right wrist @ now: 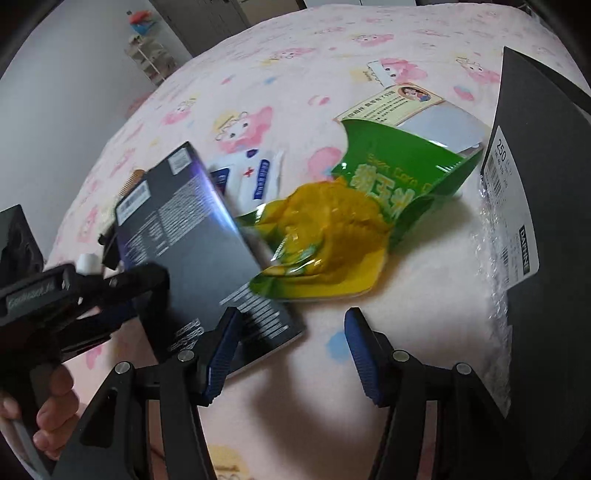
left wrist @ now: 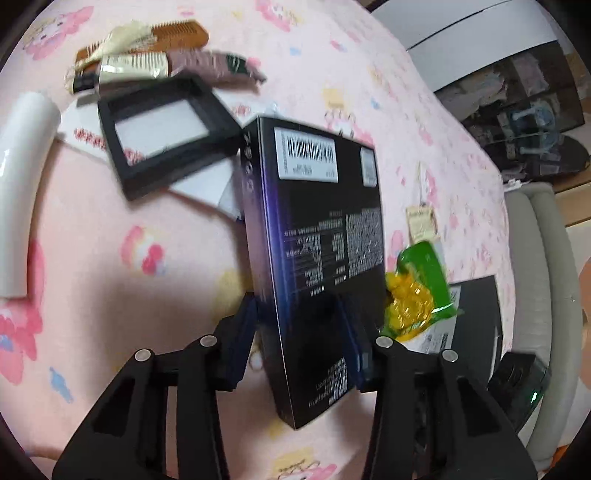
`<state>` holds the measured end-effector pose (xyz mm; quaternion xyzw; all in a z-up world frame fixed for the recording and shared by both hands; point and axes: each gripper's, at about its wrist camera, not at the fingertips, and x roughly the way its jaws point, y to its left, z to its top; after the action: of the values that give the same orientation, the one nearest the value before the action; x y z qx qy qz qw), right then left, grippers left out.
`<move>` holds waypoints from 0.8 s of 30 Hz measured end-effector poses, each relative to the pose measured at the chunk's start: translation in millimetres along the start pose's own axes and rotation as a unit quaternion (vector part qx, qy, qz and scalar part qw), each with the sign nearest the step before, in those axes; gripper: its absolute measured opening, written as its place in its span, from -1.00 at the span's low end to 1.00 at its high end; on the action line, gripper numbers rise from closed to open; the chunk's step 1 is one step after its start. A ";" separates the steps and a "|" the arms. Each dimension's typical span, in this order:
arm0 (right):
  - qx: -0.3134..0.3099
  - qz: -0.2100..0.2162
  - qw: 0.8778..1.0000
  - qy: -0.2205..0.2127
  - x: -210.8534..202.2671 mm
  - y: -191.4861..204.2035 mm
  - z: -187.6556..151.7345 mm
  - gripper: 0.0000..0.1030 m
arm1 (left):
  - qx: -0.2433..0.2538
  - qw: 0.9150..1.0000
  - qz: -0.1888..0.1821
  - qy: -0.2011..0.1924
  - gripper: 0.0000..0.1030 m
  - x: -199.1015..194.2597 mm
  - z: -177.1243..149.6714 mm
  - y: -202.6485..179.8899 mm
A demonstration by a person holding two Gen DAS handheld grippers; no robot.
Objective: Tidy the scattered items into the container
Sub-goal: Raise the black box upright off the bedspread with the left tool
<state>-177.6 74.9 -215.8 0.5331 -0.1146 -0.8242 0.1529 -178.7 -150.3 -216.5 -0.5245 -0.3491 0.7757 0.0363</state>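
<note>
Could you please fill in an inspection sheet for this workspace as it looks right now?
Surface: pink cartoon-print bedsheet.
Job's things: black printed box held off the sheet; green-yellow snack bag; black tray; wooden comb; tube.
Container: dark shoebox, bubble wrap at its side.
Clutter: white curved piece; leaflet.
Grippers: left tool shut on the box; right tool open, empty.
Cables: nothing seen.
Surroundings: shelf rack.
</note>
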 end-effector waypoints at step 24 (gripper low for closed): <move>-0.033 0.052 0.997 0.036 -17.3 21.1 -20.1 0.07 | 0.035 0.998 0.038 0.030 -0.29 -6.1 -14.4 -8.7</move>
<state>-149.9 61.4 -201.9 0.5502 -0.1093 -0.7988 0.2173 -166.6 -139.1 -209.7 -0.5593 -0.3000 0.7720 0.0355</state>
